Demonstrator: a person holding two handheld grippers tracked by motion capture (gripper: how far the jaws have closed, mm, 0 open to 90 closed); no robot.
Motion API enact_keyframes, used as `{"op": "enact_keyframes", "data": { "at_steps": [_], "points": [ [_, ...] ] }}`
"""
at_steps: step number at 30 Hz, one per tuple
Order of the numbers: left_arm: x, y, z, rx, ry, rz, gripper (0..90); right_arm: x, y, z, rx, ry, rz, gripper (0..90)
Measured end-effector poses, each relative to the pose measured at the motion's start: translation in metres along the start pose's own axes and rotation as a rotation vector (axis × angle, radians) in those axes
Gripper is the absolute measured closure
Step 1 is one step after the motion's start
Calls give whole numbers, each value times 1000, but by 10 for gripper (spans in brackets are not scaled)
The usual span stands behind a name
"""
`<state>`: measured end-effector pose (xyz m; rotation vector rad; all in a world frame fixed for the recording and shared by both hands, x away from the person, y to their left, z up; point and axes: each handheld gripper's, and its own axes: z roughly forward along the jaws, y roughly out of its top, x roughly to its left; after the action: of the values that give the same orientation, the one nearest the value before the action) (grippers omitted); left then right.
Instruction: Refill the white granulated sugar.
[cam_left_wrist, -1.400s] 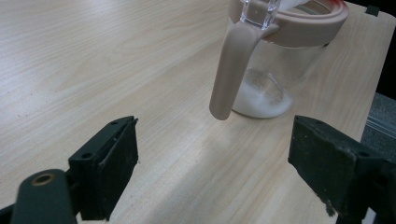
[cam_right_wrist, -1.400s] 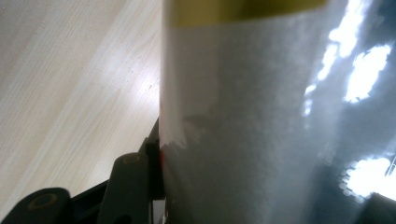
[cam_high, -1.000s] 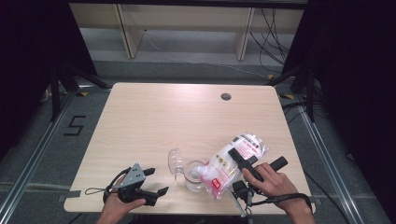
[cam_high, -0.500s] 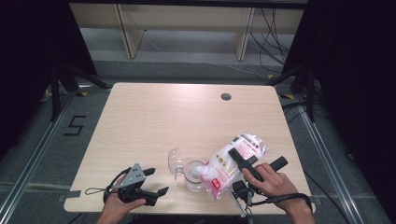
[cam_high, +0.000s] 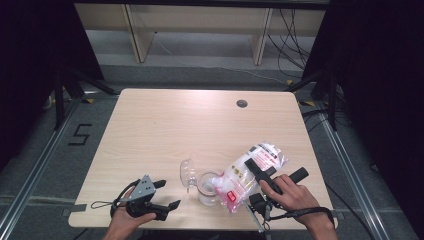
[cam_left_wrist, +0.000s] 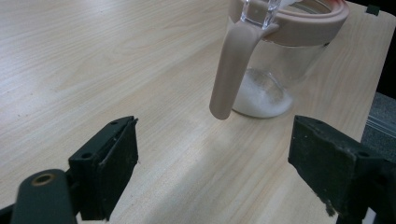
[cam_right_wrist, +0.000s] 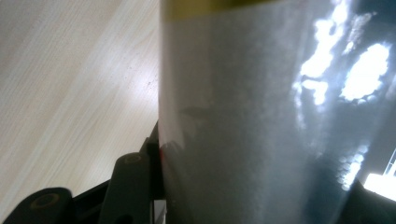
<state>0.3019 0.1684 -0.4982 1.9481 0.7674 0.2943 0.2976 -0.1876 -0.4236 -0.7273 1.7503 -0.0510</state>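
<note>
The wooden table (cam_high: 165, 130) takes up the middle of the high view, bare except for a small cluster near its lower edge. Largest in that cluster is the plastic bag of white granules (cam_high: 250, 172), lying on a slant from the right of centre down toward the lower middle, its lower end tipped against the rim of the glass jar (cam_high: 206, 187). The bag's long axis runs from upper right to lower left in that view, pointing straight at the jar's mouth.

The right gripper (cam_high: 264, 175) is clamped on the bag along its right side, with the person's hand behind it at the lower right; in the right gripper view the bag (cam_right_wrist: 261, 112) presses right up against the camera, one black jaw tight against it at lower left. This hand is the one doing the pouring, I judge.

The jar stands upright just left of the bag, its clear hinged lid (cam_high: 187, 172) swung open to its left. In the left gripper view the jar (cam_left_wrist: 275, 60) sits at upper right, ahead of the jaws, with a shallow layer of white grains at its bottom and a pink clasp hanging down its side.

The left gripper (cam_high: 157, 197) rests at the lower left of the high view, jaws spread wide and empty, well short of the jar, aimed toward it.
</note>
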Motion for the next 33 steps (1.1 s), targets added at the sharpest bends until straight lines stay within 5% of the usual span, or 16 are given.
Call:
{"op": "enact_keyframes", "data": {
  "at_steps": [20, 23, 33],
  "points": [
    [0, 0, 0, -2, 0, 9, 154, 2, 1, -1, 5, -7, 35, 547],
    [0, 0, 0, -2, 0, 8, 154, 0, 1, 0, -7, -11, -2, 548],
    [0, 0, 0, -3, 0, 0, 154, 0, 0, 0, -5, -9, 7, 550]
  ]
}}
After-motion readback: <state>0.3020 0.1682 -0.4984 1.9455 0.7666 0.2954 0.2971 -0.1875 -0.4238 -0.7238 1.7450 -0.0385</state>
